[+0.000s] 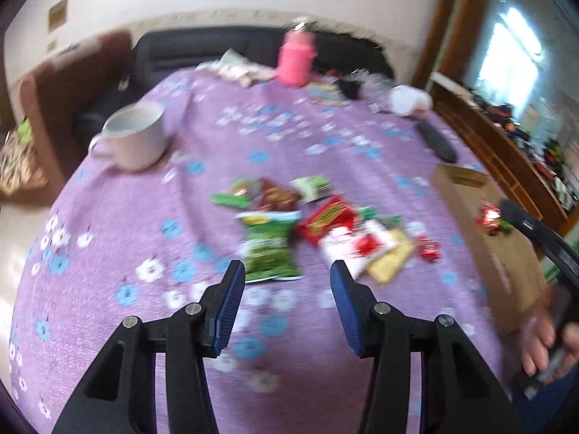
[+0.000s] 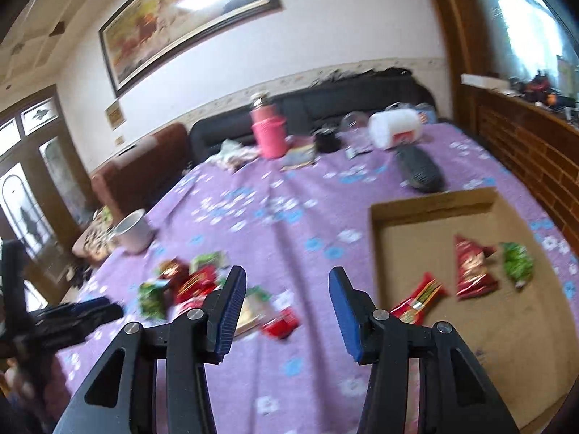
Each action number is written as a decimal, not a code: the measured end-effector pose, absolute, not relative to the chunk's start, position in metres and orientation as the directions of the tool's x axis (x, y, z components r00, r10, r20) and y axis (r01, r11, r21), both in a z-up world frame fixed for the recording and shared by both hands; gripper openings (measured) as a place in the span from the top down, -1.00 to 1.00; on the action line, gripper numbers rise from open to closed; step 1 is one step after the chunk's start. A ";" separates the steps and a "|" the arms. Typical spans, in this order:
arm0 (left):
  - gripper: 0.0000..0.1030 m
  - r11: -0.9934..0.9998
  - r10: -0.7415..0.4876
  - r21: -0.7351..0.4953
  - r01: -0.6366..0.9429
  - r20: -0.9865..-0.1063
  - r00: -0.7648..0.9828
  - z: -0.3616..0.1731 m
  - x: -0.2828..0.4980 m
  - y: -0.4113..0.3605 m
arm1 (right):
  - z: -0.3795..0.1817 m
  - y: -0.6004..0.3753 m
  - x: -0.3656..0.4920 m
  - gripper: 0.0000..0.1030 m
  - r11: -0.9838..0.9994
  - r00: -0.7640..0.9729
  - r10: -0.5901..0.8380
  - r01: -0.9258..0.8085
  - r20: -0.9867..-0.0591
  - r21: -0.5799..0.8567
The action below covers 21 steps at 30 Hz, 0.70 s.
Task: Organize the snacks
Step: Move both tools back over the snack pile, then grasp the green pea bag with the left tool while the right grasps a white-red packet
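A loose pile of snack packets (image 1: 311, 228) lies on the purple flowered tablecloth (image 1: 202, 188), with a green packet (image 1: 269, 249) nearest. My left gripper (image 1: 287, 271) hovers open just short of it, nothing between its blue pads. In the right wrist view my right gripper (image 2: 287, 275) is open and empty above the cloth, between the pile (image 2: 188, 282) and a shallow cardboard box (image 2: 434, 204). Inside the box lie a red packet (image 2: 472, 269), a green packet (image 2: 517, 262) and a flat red packet (image 2: 419, 298). Both views are blurred.
A white mug (image 1: 134, 137) stands at the table's left. At the far end are a pink bottle (image 1: 295, 58), a white container (image 2: 396, 130) and a black oblong object (image 2: 419, 171). A dark sofa (image 2: 362, 97) and a wooden cabinet (image 2: 524, 144) border the table. A hand (image 1: 542, 350) shows at the right.
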<state>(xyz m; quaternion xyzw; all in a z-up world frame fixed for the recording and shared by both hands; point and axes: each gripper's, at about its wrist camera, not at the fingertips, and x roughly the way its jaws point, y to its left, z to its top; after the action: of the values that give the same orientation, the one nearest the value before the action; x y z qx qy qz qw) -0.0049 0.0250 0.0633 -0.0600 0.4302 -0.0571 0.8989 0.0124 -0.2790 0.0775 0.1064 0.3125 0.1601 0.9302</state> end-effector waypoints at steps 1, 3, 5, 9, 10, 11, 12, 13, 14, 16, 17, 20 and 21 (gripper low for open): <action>0.07 0.984 -0.159 -0.171 0.039 -0.776 0.610 0.058 -0.001 0.030 | 0.076 -0.275 0.012 0.00 0.922 0.740 0.376 -0.240 -0.557 0.303; 0.07 0.980 -0.175 -0.197 0.027 -0.793 0.584 0.051 0.008 0.035 | 0.072 -0.267 0.011 0.00 0.914 0.710 0.398 -0.251 -0.581 0.319; 0.05 0.979 -0.182 -0.203 0.028 -0.802 0.568 0.044 0.016 0.035 | 0.069 -0.261 0.011 0.00 0.905 0.683 0.420 -0.266 -0.598 0.332; 0.05 0.983 -0.164 -0.183 0.017 -0.828 0.537 0.030 0.034 0.028 | 0.064 -0.251 0.013 0.00 0.891 0.637 0.450 -0.273 -0.626 0.363; 0.05 0.984 -0.156 -0.179 0.008 -0.832 0.533 0.026 0.038 0.028 | 0.062 -0.248 0.014 0.00 0.885 0.623 0.462 -0.277 -0.631 0.374; 0.05 0.984 -0.153 -0.178 0.003 -0.834 0.530 0.023 0.041 0.028 | 0.060 -0.244 0.017 0.00 0.878 0.605 0.477 -0.283 -0.638 0.387; 0.09 0.982 -0.159 -0.187 0.002 -0.832 0.531 0.020 0.045 0.029 | 0.060 -0.242 0.017 0.00 0.874 0.597 0.483 -0.287 -0.641 0.391; 0.16 0.980 -0.169 -0.200 -0.001 -0.829 0.533 0.017 0.047 0.030 | 0.059 -0.237 0.020 0.00 0.868 0.579 0.494 -0.295 -0.648 0.399; 0.25 0.980 -0.167 -0.201 -0.004 -0.822 0.544 0.017 0.047 0.031 | 0.057 -0.231 0.025 0.00 0.860 0.557 0.509 -0.303 -0.656 0.410; 0.25 0.982 -0.158 -0.191 0.000 -0.812 0.562 0.017 0.046 0.033 | 0.055 -0.221 0.032 -0.01 0.844 0.523 0.536 -0.315 -0.663 0.433; 0.25 0.982 -0.154 -0.191 -0.005 -0.808 0.568 0.016 0.045 0.035 | 0.052 -0.214 0.040 -0.01 0.831 0.498 0.556 -0.325 -0.666 0.451; 0.26 0.981 -0.147 -0.194 -0.019 -0.799 0.583 0.018 0.044 0.040 | 0.042 -0.201 0.063 -0.01 0.818 0.459 0.576 -0.312 -0.676 0.484; 0.26 0.982 -0.133 -0.185 -0.029 -0.797 0.589 0.019 0.043 0.043 | 0.036 -0.198 0.073 -0.01 0.817 0.448 0.576 -0.293 -0.683 0.497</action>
<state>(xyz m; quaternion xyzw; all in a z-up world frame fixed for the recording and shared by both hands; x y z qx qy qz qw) 0.0433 0.0429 0.0189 -0.0894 0.4525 -0.0295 0.8868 0.0727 -0.1979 0.0360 0.1550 0.4565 0.2598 0.8367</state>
